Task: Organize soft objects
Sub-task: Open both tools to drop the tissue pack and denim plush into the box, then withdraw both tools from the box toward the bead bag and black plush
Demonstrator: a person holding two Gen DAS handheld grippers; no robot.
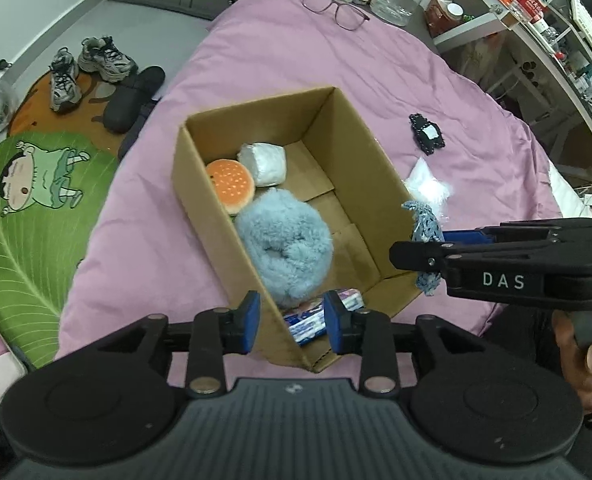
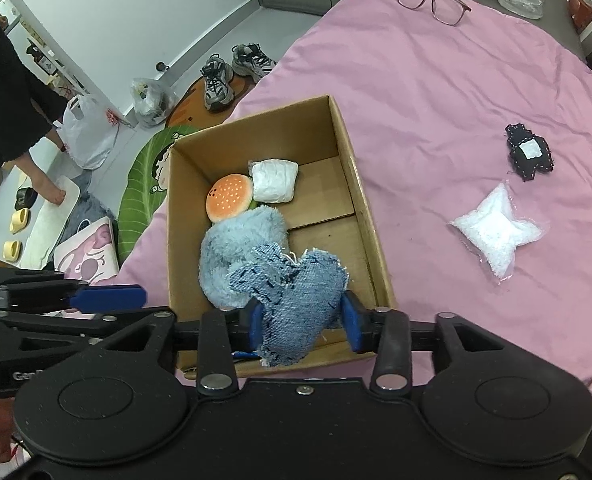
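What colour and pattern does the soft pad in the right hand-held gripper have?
Faded blue denim with small dark flecks and frayed edges, clearest in the right wrist view.

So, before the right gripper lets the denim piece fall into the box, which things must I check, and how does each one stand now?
1. Right gripper shut on the denim heart: ok.
2. Denim heart above the cardboard box opening: cannot tell; it hangs near the box's right wall.
3. Bare floor left in the box: ok, on its right side.
4. Left gripper open and holding nothing: ok.
5. Left gripper out of the drop path: ok, it is at the near end.
6. White pouch and black pouch not yet boxed: not ok.
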